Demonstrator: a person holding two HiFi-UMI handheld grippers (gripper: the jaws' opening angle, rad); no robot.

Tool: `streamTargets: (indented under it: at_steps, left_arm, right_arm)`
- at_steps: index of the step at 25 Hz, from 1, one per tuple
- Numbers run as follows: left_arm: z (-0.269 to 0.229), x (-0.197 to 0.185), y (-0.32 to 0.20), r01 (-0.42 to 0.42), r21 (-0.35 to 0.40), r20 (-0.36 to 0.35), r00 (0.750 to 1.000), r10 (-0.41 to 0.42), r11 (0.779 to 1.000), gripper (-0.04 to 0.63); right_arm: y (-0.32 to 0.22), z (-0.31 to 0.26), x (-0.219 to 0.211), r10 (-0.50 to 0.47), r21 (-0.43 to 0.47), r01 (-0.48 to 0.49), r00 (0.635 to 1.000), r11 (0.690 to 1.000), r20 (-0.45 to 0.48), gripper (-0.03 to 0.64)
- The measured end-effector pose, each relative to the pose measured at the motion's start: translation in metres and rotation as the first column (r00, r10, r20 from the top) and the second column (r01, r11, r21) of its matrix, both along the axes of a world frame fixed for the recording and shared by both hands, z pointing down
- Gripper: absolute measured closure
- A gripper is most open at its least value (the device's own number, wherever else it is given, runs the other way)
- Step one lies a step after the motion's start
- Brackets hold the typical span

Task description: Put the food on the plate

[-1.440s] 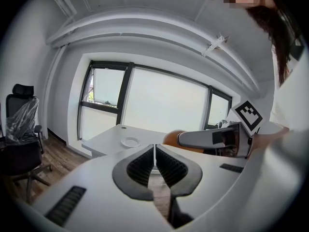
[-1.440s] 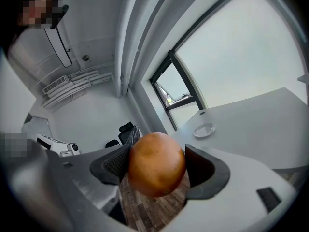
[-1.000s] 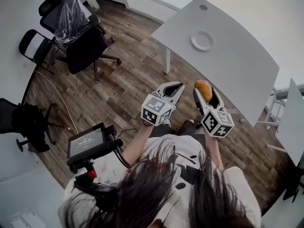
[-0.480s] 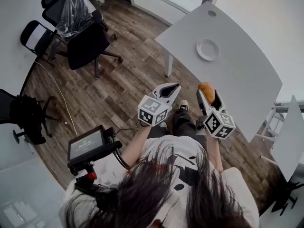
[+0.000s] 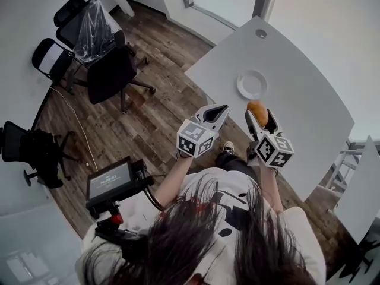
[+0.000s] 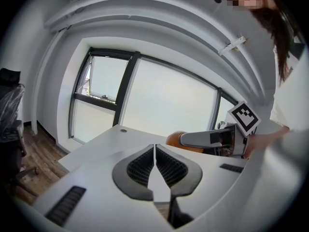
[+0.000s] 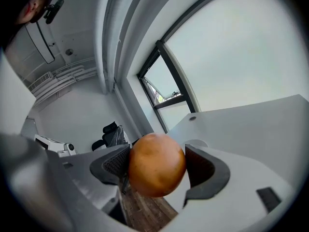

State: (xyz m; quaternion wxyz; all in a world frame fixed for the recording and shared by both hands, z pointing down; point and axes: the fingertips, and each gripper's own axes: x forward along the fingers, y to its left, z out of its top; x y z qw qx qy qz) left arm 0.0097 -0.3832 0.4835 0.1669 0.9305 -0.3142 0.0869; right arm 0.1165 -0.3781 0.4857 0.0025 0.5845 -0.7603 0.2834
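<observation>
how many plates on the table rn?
1. A white plate sits empty on the white table, just beyond the round orange-brown food held in the right gripper. No other shows; none seems hidden.

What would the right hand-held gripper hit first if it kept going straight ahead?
Likely the white plate on the table: the right hand-held gripper, holding the round food, points at it. Height is unclear; it might pass over.

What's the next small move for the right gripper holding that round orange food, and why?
Probably carry the right gripper forward over the table toward the white plate. Its fingers are shut on the food, which is held in the air short of the plate, and the plate lies bare just ahead.
</observation>
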Motion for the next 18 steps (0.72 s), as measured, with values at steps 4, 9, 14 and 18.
streamTargets:
  at_steps: [4,9,14,18]
  left_arm:
    - [0.011,0.032,-0.031,0.002,-0.027,0.0,1.0,-0.002,1.0,0.58]
    - [0.024,0.052,-0.053,0.007,-0.051,0.031,1.0,-0.006,0.999,0.58]
    - [0.031,0.053,-0.072,0.031,-0.063,0.057,0.998,-0.028,0.998,0.58]
    - [0.033,0.051,-0.077,0.045,-0.075,0.07,0.997,-0.039,0.996,0.58]
  right_arm:
    - [-0.034,0.021,0.033,-0.007,-0.023,0.006,1.0,1.0,-0.026,0.267]
    - [-0.073,0.051,0.059,-0.039,-0.059,0.035,0.997,0.998,-0.07,0.267]
    - [-0.12,0.082,0.058,-0.123,-0.089,0.11,0.981,0.99,-0.148,0.267]
    - [-0.141,0.105,0.05,-0.18,-0.126,0.158,0.965,0.979,-0.191,0.267]
